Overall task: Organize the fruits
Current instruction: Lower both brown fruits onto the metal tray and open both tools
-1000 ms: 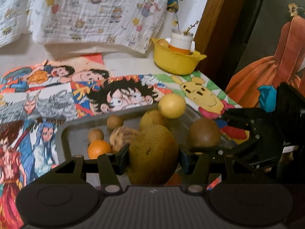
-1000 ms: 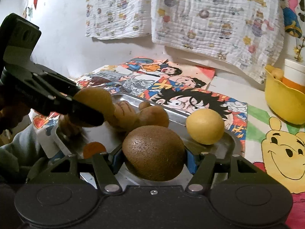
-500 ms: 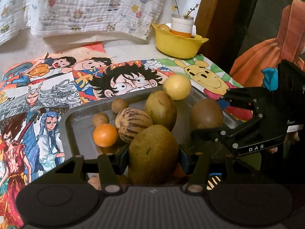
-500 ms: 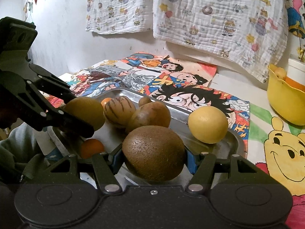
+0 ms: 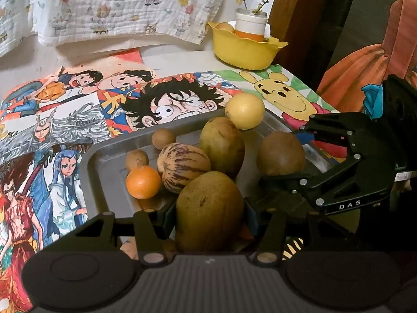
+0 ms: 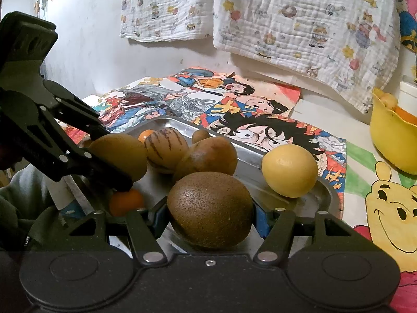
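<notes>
Left wrist view shows your left gripper (image 5: 209,215) clamped on a large olive-brown oval fruit (image 5: 209,212) over the near edge of the grey metal tray (image 5: 104,161); your right gripper (image 6: 209,220) likewise grips a rough brown kiwi-like fruit (image 6: 210,208) at the tray's right edge. Lower each onto bare metal before you let go, so neither rolls. The tray holds a yellow round fruit (image 5: 245,110), a striped melon-like fruit (image 5: 182,167), a small orange (image 5: 143,182), another olive fruit (image 5: 221,144) and 2 small brown balls (image 5: 163,138). The yellow plastic bowl (image 5: 243,52) at the far corner holds a white cup (image 5: 251,24).
</notes>
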{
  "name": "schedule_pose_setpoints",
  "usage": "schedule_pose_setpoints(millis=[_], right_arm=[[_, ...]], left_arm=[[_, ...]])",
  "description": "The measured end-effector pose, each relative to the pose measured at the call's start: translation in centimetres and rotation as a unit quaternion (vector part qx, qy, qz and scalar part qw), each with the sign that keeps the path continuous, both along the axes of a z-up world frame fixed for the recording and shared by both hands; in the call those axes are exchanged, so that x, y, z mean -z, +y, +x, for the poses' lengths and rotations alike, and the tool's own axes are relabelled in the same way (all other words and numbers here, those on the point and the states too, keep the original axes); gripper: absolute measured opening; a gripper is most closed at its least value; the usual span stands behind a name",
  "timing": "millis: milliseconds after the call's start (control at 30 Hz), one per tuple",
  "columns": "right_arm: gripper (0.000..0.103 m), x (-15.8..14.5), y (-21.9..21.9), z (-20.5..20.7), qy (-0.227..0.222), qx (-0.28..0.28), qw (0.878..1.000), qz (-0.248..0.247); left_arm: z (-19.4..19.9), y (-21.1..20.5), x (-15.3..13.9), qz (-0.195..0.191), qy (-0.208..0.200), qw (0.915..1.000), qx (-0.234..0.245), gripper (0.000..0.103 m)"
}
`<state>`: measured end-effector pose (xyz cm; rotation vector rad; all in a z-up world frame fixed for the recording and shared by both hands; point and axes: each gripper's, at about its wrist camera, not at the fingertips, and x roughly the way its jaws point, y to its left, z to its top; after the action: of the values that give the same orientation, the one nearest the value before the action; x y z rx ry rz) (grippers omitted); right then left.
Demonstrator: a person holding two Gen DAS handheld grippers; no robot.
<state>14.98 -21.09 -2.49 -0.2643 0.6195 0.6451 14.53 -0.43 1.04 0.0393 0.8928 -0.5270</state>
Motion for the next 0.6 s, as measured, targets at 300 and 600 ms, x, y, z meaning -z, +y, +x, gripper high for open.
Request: schedule_pose_setpoints(millis=[300,600], right_arm=[[0.066,0.5,-0.2,0.4,0.005,0.009,1.000,-0.001],[0.066,1.0,-0.5,0.6,0.008,0.027,1.000,0.002]], left_arm=[[1.0,0.1,0.1,-0.006,0.014,0.9998,-0.010,0.058],[1.5,0.2,0.4,-0.005,0.013,0.9998,-0.016,0.058]])
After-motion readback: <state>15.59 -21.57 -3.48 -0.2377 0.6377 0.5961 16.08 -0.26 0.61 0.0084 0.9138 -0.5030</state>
